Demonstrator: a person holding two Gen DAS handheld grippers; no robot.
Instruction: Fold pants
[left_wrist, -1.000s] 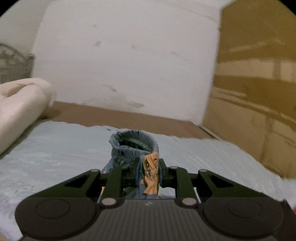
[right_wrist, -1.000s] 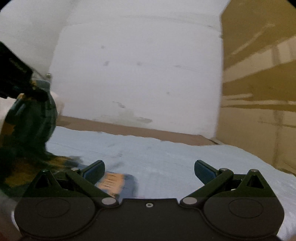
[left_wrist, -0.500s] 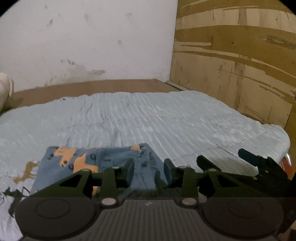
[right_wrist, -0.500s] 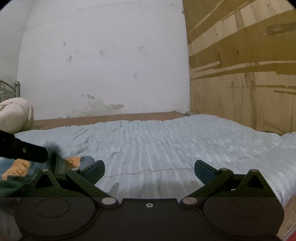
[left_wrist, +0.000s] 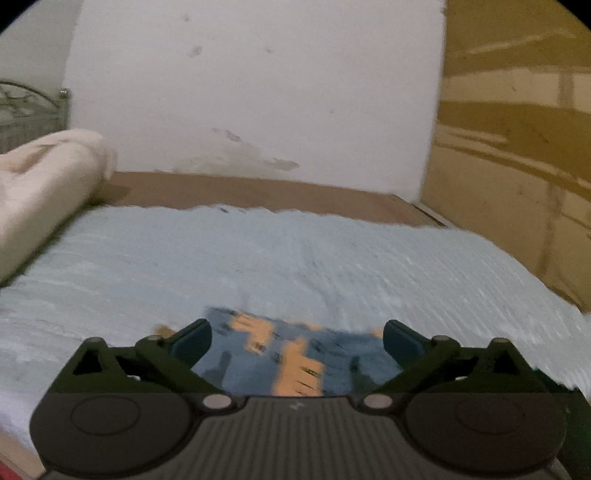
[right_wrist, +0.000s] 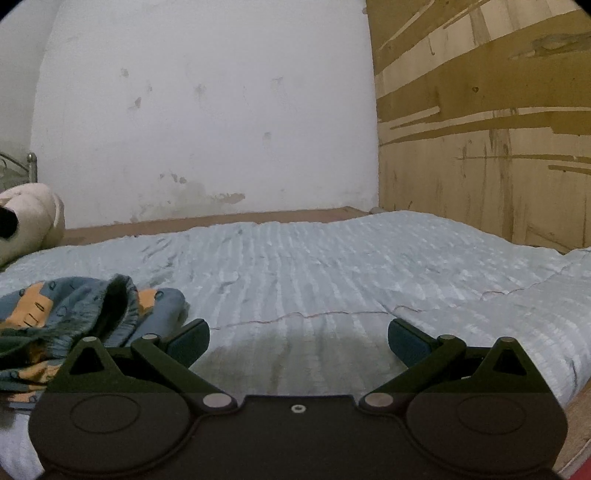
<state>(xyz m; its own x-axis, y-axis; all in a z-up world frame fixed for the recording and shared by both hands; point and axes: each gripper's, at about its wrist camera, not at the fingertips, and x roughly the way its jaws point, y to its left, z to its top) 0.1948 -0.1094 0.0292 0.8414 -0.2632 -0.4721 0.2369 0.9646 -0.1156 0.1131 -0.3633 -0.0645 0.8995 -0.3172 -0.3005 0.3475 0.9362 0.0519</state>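
Note:
The small blue pants (left_wrist: 291, 354) with orange prints lie on the light blue bedspread (left_wrist: 258, 258), right under and between my left gripper's fingers. My left gripper (left_wrist: 297, 338) is open wide and holds nothing. In the right wrist view the pants (right_wrist: 74, 314) lie bunched at the lower left, waistband edge raised. My right gripper (right_wrist: 298, 338) is open and empty over bare bedspread (right_wrist: 332, 266), just right of the pants.
A rolled cream blanket (left_wrist: 40, 177) lies at the bed's left side, with a metal bed frame (left_wrist: 22, 107) behind it. A white wall (right_wrist: 203, 110) stands at the back, a wooden panel wall (right_wrist: 487, 129) at the right. The bed's edge drops off at the lower right (right_wrist: 576, 406).
My left gripper let go of the pants and opened wide; the pants now lie on the bed. Both grippers have shifted; the right one stayed open.

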